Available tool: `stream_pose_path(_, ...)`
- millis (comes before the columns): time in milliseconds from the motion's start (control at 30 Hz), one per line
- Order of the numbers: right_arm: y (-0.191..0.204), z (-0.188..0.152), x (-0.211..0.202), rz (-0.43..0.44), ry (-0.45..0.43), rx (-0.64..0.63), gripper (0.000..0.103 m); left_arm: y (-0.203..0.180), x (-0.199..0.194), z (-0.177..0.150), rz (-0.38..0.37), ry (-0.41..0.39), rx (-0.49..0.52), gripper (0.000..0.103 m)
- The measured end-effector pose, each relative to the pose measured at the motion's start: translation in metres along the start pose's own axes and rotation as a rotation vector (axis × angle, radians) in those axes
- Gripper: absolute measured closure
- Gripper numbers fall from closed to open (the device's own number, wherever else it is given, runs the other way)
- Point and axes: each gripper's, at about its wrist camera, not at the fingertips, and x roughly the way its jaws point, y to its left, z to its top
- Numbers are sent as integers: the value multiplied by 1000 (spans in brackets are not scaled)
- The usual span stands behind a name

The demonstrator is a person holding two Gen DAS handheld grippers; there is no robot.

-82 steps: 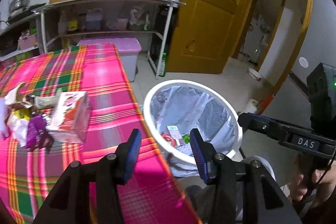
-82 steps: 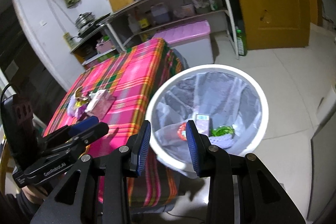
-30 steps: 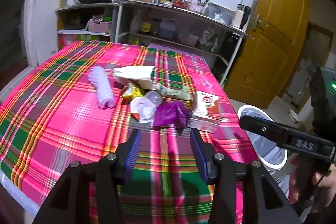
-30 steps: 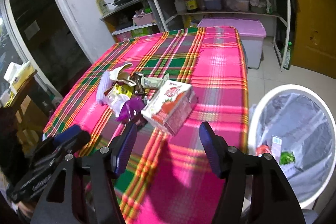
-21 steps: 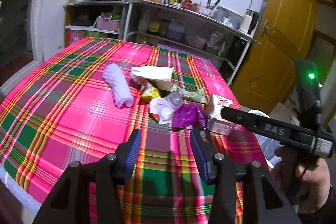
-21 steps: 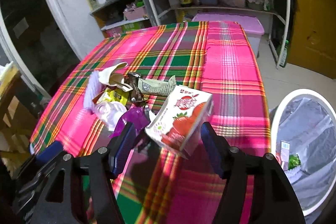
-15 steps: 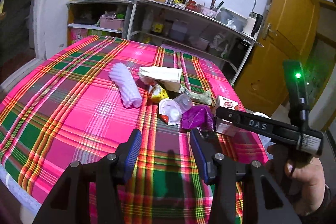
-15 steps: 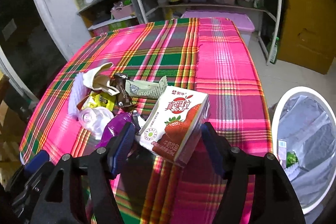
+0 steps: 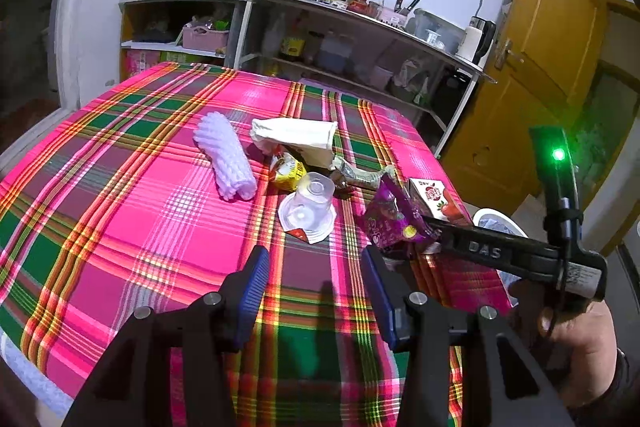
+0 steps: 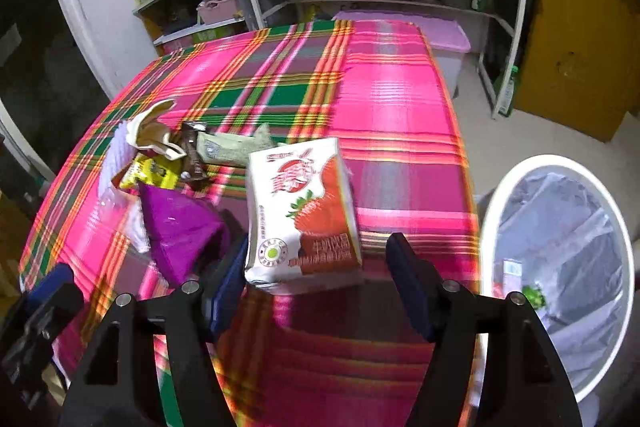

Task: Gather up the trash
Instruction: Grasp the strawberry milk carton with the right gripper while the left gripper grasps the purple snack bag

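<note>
On my right wrist view, the right gripper (image 10: 316,279) stands spread wide, its jaws having just been opening, with the strawberry milk carton (image 10: 302,211) lying on the plaid tablecloth (image 10: 392,115) just ahead between the blue pads; the left pad sits right at the carton's edge, though I cannot tell if it touches, and the other pad is clear of it. Only this view shows the white trash bin (image 10: 560,163) fully, on the floor beside the table, lined with a grey bag and holding a few scraps. The purple wrapper (image 10: 176,227) lies just left of the carton. On my left wrist view, the left gripper (image 9: 316,283) is spread and empty above bare cloth. This view alone shows the person's hand (image 9: 576,339) on the right tool's handle, and the clear plastic cup (image 9: 310,205) on its side, the yellow snack packet (image 9: 290,173), the white foam net sleeve (image 9: 226,157) and the cream paper bag (image 9: 298,137) farther back. Here the carton is half hidden behind the wrapper, and only a sliver of the bin shows.
</note>
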Motion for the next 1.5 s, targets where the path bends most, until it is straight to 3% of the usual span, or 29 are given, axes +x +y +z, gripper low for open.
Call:
stream_pose_path(167,-4,1,-4,32,-19,-64,34,-8,6,3,-6,6,27,55)
stream_pose_path(267,-5,2,-2,52,-16,-89,49,-15,9,5,-13,9,44,55)
stream_pose_path(300,-6,2,-1,55,-15,-91,49,-16,10,5,-14,11,47,55)
stream_pose_path(733,-29,-10,-21,101,-53,-61,49,-46,38,18,-70,51,76,55)
stream_pose_path(1067,-44,-13,-33,108,-71,-26,49,-61,70,22,-71,110,58,55)
stream_pose_path(1200,-51,-13,-34,112,-74,-14,49,-66,71,23,-87,109,52,46)
stream_pose_path(1500,-59,-15,-34,114,-77,8,49,-67,86,31,-65,122,-2,44)
